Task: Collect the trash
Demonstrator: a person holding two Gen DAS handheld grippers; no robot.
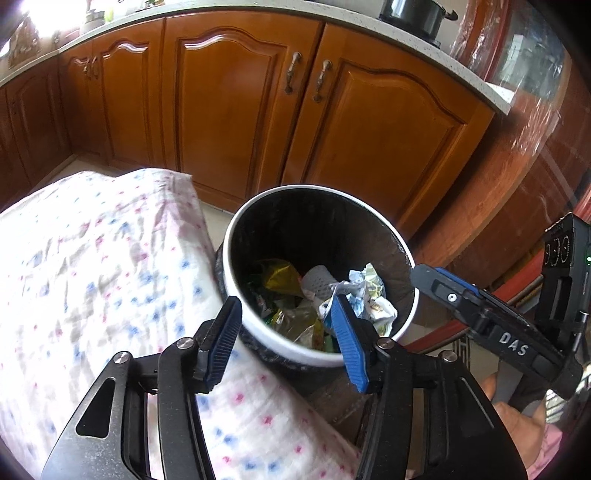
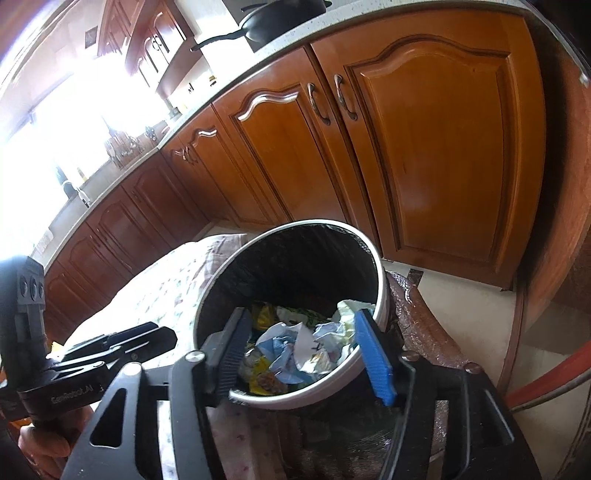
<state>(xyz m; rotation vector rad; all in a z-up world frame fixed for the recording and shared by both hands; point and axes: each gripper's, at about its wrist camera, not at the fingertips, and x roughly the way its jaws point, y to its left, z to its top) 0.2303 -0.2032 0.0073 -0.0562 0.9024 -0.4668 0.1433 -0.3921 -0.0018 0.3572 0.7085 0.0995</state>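
We see the trash bin point(image 1: 404, 321), a round white pail lined with a black bag, standing on the floor in front of the wooden cabinets point(image 1: 229, 110). Its rim point(image 2: 380, 295) is a clean, unbroken ring, and the mouth is fully open from above. Inside lies crumpled trash point(image 2: 295, 350): white and pale-blue paper wads, yellow and green wrappers, some clear plastic. The pile sits low, so the upper part of the black wall is bare all the way round.

Our left gripper point(image 1: 284, 317) hangs over the near rim with its 2 blue-padded fingers point(image 1: 345, 332) spread wide and nothing between them; one finger stands over the bin's contents, the other outside the rim. Our right gripper point(image 2: 303, 339) hovers over the same mouth, its fingers also wide apart and empty, straddling the near edge of the rim. In the left view the right gripper point(image 1: 424, 275) reaches in from the side, close to the bin's edge.

Just beside the bin on one side lies a white cloth point(image 1: 92, 288) with pink and blue dots, pressing against the pail's wall. On the other side a strip of pale floor point(image 2: 461, 295) stays open toward the cabinet doors. A dark pot point(image 1: 413, 14) sits on the countertop point(image 1: 258, 9) above.
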